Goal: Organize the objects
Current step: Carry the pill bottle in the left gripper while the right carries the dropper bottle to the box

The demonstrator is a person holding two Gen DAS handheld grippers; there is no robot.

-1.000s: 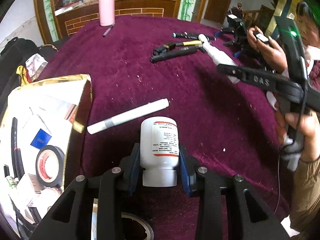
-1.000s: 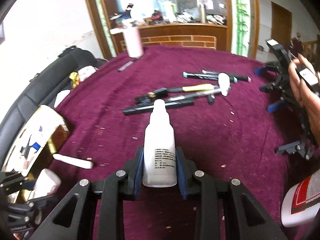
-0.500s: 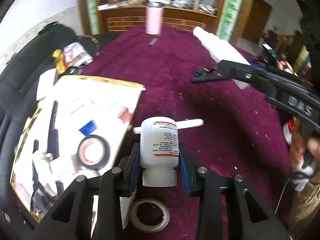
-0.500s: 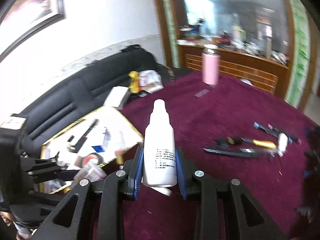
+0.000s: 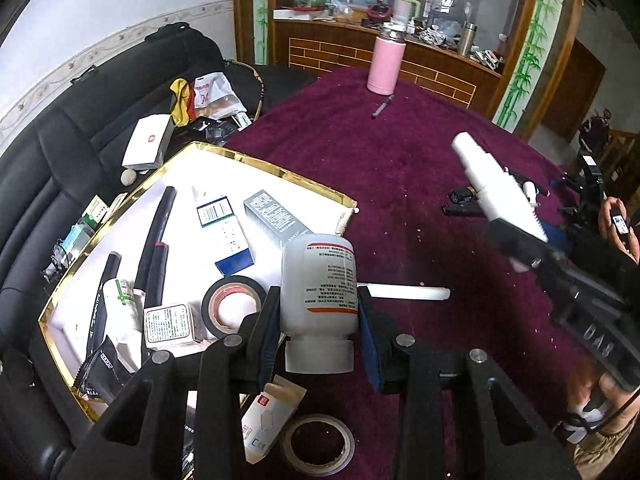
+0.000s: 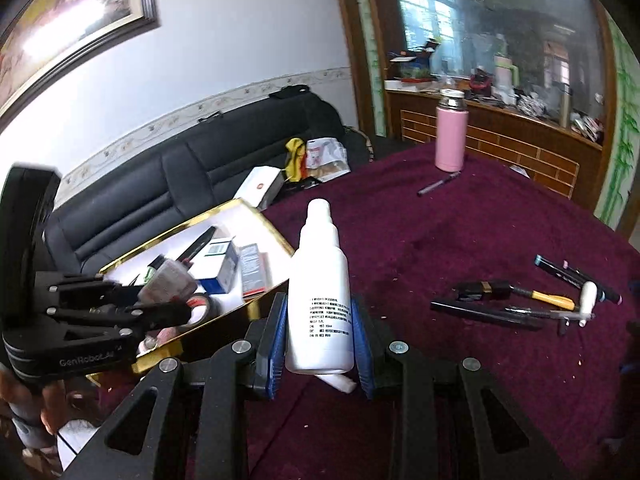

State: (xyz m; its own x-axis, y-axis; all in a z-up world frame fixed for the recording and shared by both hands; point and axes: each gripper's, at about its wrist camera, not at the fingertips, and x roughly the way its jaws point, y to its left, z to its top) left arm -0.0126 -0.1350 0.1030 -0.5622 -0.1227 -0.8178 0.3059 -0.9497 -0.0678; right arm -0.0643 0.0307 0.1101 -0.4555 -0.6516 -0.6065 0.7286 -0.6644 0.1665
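Counter [image 5: 400, 168] draped in maroon cloth, broad enough to carry everything. Gold-rimmed tray [image 5: 276, 174] at its sofa-side edge, the landmark here and plainly the collecting place: boxes, black tubes and a roll of black tape [image 5: 234, 306] already lying inside. Beyond the tray's far corner, a pink flask [image 5: 386, 62] standing upright, well apart. Off to the tray's right, well apart, a loose cluster of pens and tools [image 6: 520, 304], apparently yet to be gathered.

Left gripper [image 5: 318, 316] clamped on a squat white pill bottle [image 5: 318, 280], cap toward the camera, held above the tray's near right corner; probably poised for setting down inside. Right gripper [image 6: 320, 344] closed on a slim white spray bottle [image 6: 320, 296], nozzle pointing away, held just right of the tray's right rim, likely next in line. White marker [image 5: 406, 292] lying flat on the cloth just beside the tray's right rim. Clear tape ring [image 5: 318, 446] flat on the cloth off the tray's near corner.
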